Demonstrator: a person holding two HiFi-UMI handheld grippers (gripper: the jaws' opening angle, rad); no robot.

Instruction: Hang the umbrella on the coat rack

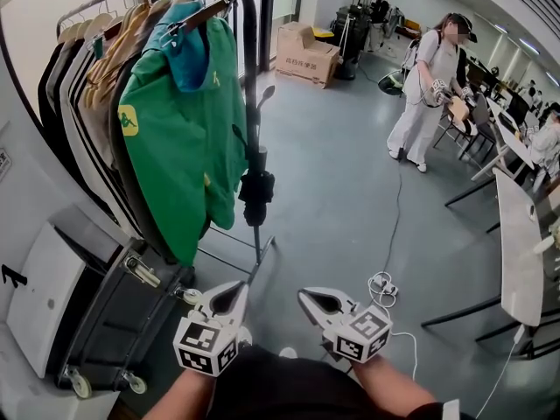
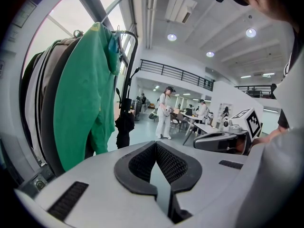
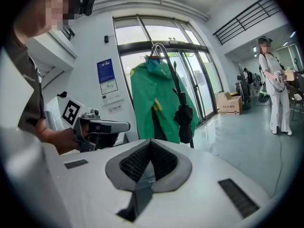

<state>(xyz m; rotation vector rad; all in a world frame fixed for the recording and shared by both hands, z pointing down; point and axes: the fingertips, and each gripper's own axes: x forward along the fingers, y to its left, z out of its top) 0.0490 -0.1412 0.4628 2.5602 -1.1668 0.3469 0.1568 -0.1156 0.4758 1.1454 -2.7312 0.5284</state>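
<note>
Umbrella (image 1: 256, 191) hangs at coat rack (image 1: 251, 77) end post; open floor (image 1: 346, 199) rightward

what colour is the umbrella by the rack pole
The umbrella is black, clearest in the head view.

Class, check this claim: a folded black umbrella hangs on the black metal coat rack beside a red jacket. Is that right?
Not quite: the jacket is green, not red, as the head view shows. The folded black umbrella does hang on the black metal coat rack beside it.
</note>
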